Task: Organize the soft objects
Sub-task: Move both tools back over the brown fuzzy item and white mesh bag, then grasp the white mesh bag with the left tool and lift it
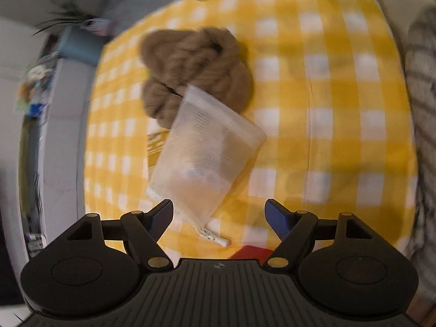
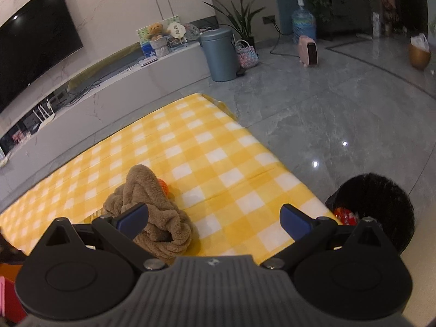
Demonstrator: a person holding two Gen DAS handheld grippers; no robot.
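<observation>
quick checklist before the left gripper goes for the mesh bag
1. Left gripper open: ok, jaws wide apart, nothing held.
2. Mesh bag in front of it: ok, lying on the checked cloth.
3. Bag free of the brown towel: not ok, its far corner overlaps the towel.
4. Bag's cord end clear of the fingers: ok, it lies between them, untouched.
5. Right gripper out of the way: ok, open and empty.
6. Bag contents: cannot tell, blurred.
</observation>
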